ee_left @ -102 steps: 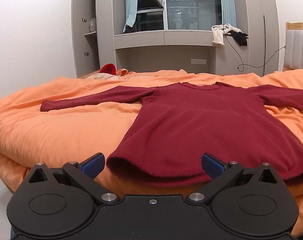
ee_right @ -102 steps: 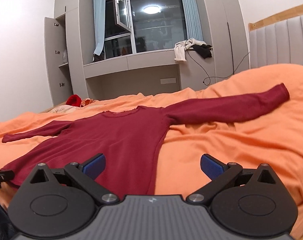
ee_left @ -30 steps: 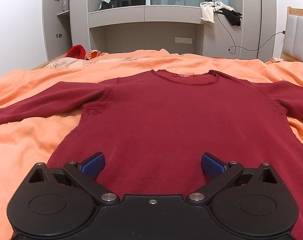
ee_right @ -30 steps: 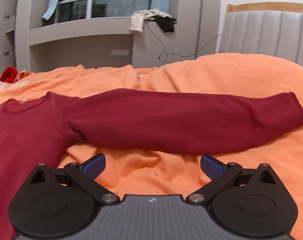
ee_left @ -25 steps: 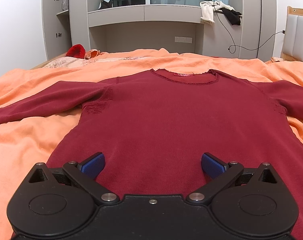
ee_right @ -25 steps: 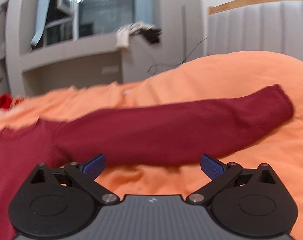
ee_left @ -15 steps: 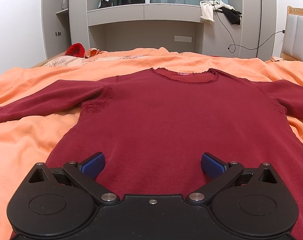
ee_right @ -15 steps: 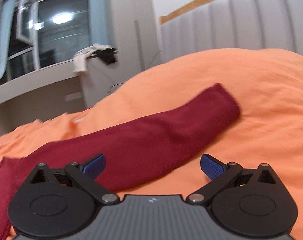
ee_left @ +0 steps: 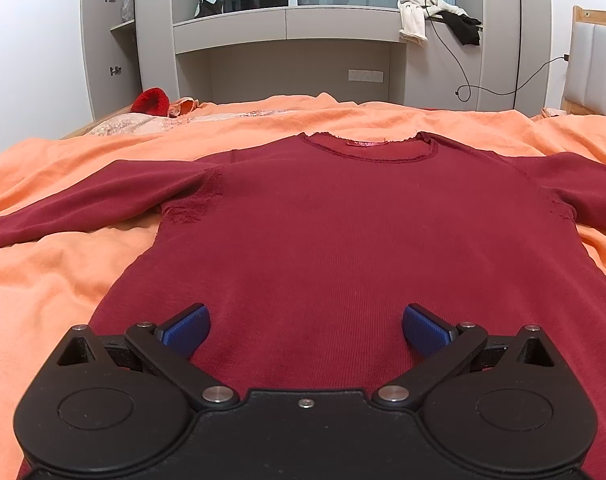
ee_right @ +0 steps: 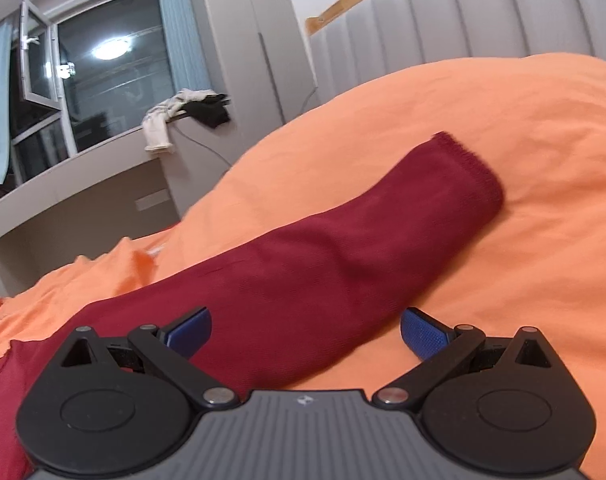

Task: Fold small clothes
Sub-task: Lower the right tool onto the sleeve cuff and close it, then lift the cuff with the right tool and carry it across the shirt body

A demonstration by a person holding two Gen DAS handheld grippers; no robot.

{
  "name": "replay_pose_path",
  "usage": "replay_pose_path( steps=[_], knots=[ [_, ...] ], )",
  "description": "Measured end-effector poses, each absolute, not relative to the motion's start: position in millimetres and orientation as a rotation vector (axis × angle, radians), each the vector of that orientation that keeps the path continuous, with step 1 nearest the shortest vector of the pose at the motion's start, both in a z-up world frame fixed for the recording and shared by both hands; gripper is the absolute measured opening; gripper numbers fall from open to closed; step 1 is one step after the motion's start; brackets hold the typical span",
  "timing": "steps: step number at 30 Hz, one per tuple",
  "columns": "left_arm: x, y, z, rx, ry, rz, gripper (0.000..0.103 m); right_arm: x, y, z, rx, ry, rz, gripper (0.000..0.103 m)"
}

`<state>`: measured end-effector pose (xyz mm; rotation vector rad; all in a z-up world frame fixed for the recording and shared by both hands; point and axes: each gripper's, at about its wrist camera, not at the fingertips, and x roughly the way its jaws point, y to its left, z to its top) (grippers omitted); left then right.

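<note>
the dark red sweater (ee_left: 343,240) lies flat and face up on the orange duvet (ee_left: 43,288) that covers the bed, collar toward the far edge, both sleeves stretched out to the sides. the left gripper (ee_left: 306,330) hovers low over the lower part of the body, blue pads spread wide and holding nothing; it has barely shifted over the last second. the right gripper (ee_right: 306,330) is the one that has moved: it has swung out along the right sleeve (ee_right: 343,264) toward the headboard side, and the cuff (ee_right: 469,168) now sits just ahead of it, where a second ago the whole sleeve was in its view. its fingers are spread too, straddling the sleeve without pinching it. i take that as lining up to grab the sleeve and fold it inward; no fold is made yet.
</note>
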<state>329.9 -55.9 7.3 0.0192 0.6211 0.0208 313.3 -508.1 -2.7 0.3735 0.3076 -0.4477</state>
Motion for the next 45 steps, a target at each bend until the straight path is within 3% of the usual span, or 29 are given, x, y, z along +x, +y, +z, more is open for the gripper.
replay_pose_path(
  steps=[10, 20, 31, 32, 34, 35, 36, 38, 45],
  knots=[
    [331, -54, 7, 0.006, 0.623, 0.016, 0.103, 304, -512, 0, 0.412, 0.23, -0.554, 0.102],
    [327, -50, 9, -0.027, 0.6, 0.009, 0.103, 309, -527, -2, 0.45, 0.219, -0.648, 0.081],
    [326, -48, 9, -0.032, 0.601, 0.004, 0.103, 302, -536, 5, 0.398, 0.164, -0.865, 0.08],
    [326, -48, 9, -0.032, 0.6, 0.004, 0.103, 301, -541, 3, 0.419, 0.163, -0.85, 0.076],
    [326, -48, 9, -0.035, 0.599, 0.003, 0.103, 302, -547, 2, 0.427, 0.166, -0.822, 0.057],
    [326, -47, 9, -0.038, 0.598, 0.003, 0.103, 303, -549, 2, 0.422, 0.174, -0.796, 0.034],
    [326, -47, 9, -0.04, 0.597, 0.002, 0.103, 306, -549, 2, 0.417, 0.183, -0.76, 0.019],
    [326, -47, 10, -0.042, 0.597, 0.002, 0.103, 308, -545, 4, 0.385, 0.179, -0.727, 0.009],
    [324, -40, 22, -0.063, 0.571, -0.005, 0.103, 304, -504, 44, 0.278, 0.097, -0.613, 0.007]
  ],
)
